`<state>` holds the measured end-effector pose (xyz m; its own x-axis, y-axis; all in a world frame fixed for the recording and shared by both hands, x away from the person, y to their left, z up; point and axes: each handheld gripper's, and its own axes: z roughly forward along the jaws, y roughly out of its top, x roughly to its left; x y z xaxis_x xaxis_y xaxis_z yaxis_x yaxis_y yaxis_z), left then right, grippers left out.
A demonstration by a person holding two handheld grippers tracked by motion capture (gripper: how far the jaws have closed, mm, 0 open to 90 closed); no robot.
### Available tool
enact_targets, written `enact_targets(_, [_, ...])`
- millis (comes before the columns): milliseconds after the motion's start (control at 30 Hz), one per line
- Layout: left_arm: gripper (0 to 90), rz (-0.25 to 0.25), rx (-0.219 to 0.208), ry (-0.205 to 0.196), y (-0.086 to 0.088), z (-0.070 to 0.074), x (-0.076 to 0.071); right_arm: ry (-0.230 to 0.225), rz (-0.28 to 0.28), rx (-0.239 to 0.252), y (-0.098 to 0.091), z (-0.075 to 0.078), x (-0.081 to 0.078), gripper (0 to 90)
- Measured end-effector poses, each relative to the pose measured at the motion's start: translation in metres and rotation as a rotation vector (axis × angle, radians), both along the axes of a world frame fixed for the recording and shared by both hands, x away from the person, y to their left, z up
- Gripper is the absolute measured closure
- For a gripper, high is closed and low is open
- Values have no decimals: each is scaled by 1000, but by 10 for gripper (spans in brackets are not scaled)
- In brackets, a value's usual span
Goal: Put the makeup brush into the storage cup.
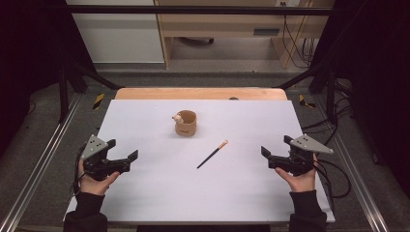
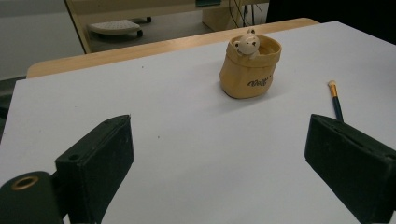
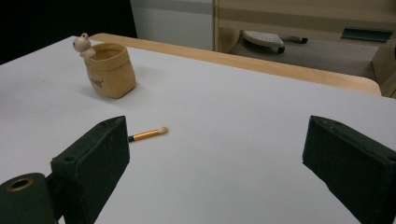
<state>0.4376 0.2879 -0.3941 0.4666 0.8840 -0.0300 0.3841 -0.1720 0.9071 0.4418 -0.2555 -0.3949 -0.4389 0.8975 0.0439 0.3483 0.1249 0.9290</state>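
The left hand-held gripper (image 1: 117, 157) hovers at about 8 o'clock on the white tabletop (image 1: 159, 193), jaws spread wide and holding nothing. Toward 12 o'clock stands a small tan pot (image 1: 185, 123) with a little bear figure on its rim. Nearer the middle lies a thin brush (image 1: 212, 154), well apart from the pot, its long axis running from 7 to 1 o'clock, bristle tip farthest away. The right hand-held gripper (image 1: 271, 157), at 4 o'clock, also gapes empty. The brush lies toward 10 o'clock from it and looks slightly closer to this hand.

Both gripper views' jaws hide the brush (image 3: 148, 134) handle.
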Motion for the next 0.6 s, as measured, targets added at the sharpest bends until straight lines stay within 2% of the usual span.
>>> enact_targets(333, [74, 6, 21, 8, 0, -3, 0, 6, -4, -6, 0, 2, -2, 75])
enact_targets(600, [74, 13, 41, 15, 0, -7, 1, 19, -5, -24, 10, 7, -2, 88])
